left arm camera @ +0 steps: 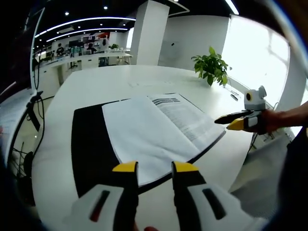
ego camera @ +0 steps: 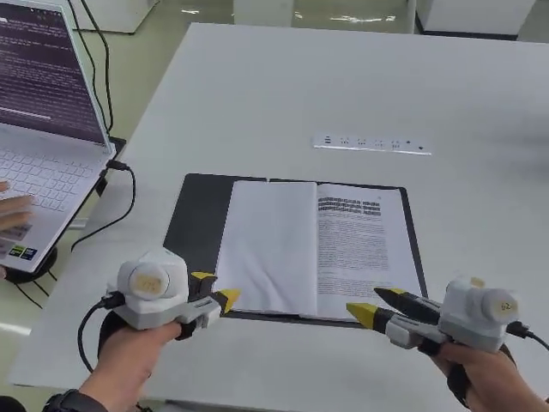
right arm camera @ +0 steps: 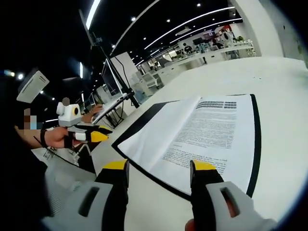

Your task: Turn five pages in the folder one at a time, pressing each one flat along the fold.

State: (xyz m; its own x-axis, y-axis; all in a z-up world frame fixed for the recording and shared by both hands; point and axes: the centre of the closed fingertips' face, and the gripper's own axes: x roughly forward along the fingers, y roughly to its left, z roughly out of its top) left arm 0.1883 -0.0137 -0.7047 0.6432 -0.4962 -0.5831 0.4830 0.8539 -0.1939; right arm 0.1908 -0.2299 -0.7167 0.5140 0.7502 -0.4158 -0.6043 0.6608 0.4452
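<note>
Folder point(ego camera: 202, 215) open and flat on the white worktop point(ego camera: 343, 86), just ahead of both tongs: blank page point(ego camera: 266, 245) on the left, printed page point(ego camera: 360, 249) on the right, fold point(ego camera: 316, 249) between them. Left tongs point(ego camera: 219, 288) released, jaws a little apart and empty, just beside the near left edge of the black cover. Right tongs point(ego camera: 371, 304) likewise released and holding nothing, tips aimed at the near edge of the printed page, close to its lower corner. Judging from this, about to lift a page, most likely the printed one. To do it well: come in low with the right tongs at the free near corner, well away from the fold; slip one jaw under the top sheet alone and pinch lightly, guarding against taking two sheets together. Carry the corner up and across in a wide arc toward the left side, without tugging against the binding or creasing the paper. Steady the cover with the left tongs if needed, then let go once past the fold. Finish by stroking one set of tongs along the fold from far end to near, pressing hard enough to seat the sheet but not to drag the folder over the smooth worktop. Keep clear of the laptop point(ego camera: 43, 129) and its cables at the left.
</note>
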